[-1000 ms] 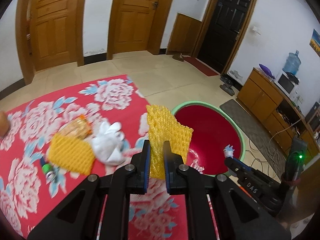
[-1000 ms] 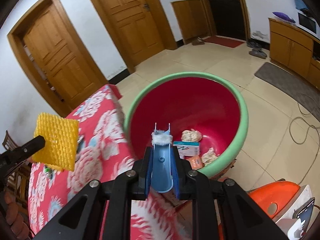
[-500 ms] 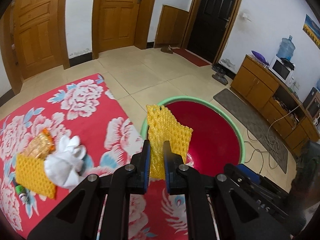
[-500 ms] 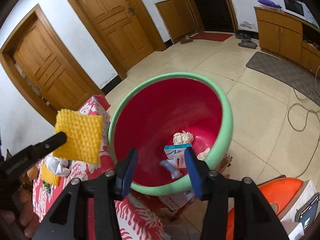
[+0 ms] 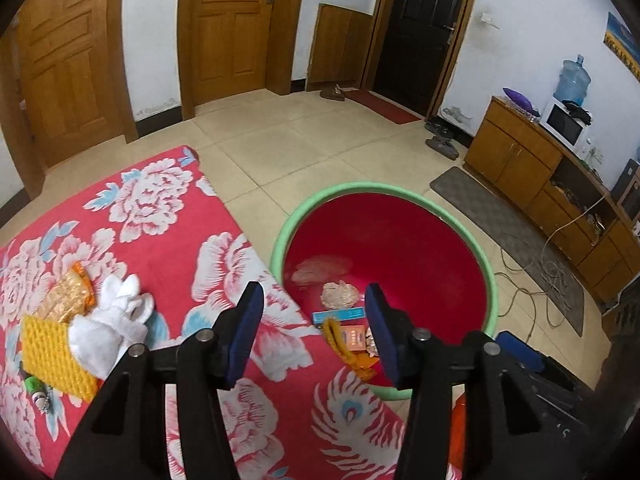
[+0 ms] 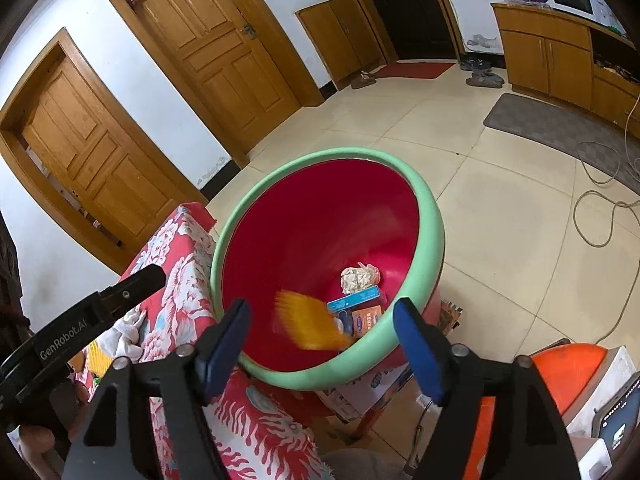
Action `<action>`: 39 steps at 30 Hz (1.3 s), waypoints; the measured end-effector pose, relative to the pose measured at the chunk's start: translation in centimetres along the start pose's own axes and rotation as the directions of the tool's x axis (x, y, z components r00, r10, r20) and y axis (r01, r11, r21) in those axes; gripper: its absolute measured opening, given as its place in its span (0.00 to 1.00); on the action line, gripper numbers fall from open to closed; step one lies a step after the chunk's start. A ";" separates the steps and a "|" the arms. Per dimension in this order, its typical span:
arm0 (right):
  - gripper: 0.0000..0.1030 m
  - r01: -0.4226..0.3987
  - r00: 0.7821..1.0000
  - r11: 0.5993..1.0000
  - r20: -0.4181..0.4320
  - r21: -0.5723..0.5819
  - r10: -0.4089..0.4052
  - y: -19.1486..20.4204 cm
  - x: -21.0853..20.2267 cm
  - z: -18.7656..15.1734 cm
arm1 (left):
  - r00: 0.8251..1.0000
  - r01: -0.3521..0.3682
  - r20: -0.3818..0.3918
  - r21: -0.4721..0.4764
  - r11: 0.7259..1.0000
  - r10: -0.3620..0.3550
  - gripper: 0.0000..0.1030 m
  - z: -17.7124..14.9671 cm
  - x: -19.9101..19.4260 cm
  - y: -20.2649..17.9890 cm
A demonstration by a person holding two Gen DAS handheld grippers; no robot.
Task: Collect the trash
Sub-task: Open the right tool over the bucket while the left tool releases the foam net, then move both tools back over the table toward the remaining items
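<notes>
The tiled floor [image 5: 320, 152] is seen as open room beyond the work area, bounded by wooden doors [image 5: 236, 28] and a low cabinet [image 5: 516, 152] along the far wall. A surface covered by a red floral cloth [image 5: 180, 248] occupies the left; its right edge runs just beside the green rim of a red basin [image 5: 400, 240], which stands lower than the cloth.

Inside the basin a crumpled paper wad [image 6: 359, 277], a blue box [image 6: 354, 299] and an orange packet [image 6: 366, 319] are seen lying together near the bottom. A yellow foam net [image 6: 308, 326] is recorded in the right wrist view as a motion-blurred shape within the basin, free of both grippers.

The left gripper [image 5: 314, 334] is held over the cloth's edge and the basin's near rim; its fingers [image 5: 244, 332] are apart and opening, and the yellow net appears between and beyond them, untouched. The right gripper [image 6: 320, 346] is held above the basin's near rim, fingers [image 6: 416, 350] wide and opening, nothing clamped.

On the cloth, well to the left of the left fingers, a second yellow foam net [image 5: 52, 356], a white glove [image 5: 114, 320] and an orange snack wrapper [image 5: 70, 292] are noted, touching one another.
</notes>
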State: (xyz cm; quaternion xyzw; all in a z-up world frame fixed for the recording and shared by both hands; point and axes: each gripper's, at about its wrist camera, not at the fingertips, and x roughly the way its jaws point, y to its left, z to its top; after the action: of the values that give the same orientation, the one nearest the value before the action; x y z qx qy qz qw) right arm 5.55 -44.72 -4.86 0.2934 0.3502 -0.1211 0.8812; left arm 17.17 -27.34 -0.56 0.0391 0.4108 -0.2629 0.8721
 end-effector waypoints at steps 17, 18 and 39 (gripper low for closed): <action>0.86 -0.016 1.000 0.999 0.007 -0.027 0.016 2.0 -1.8 -0.7 | 0.996 -0.083 0.021 -0.103 0.991 0.085 0.54 -1.6 -4.1 5.2; 0.86 -0.018 1.000 0.999 0.006 -0.029 0.019 2.2 -1.8 -0.7 | 0.996 -0.086 0.023 -0.111 0.990 0.089 0.54 -1.7 -4.3 5.5; 0.89 -0.048 0.998 0.991 0.021 -0.128 0.051 7.2 -4.2 -2.1 | 0.974 -0.217 0.013 -0.224 0.950 0.226 0.54 -5.7 -8.8 14.1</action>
State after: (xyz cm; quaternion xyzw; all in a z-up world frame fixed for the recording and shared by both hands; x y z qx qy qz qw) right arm 4.36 -37.65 -0.08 0.2439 0.3391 -0.0801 0.9050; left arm 15.51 -9.82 0.10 -0.0175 0.4135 -0.1168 0.9028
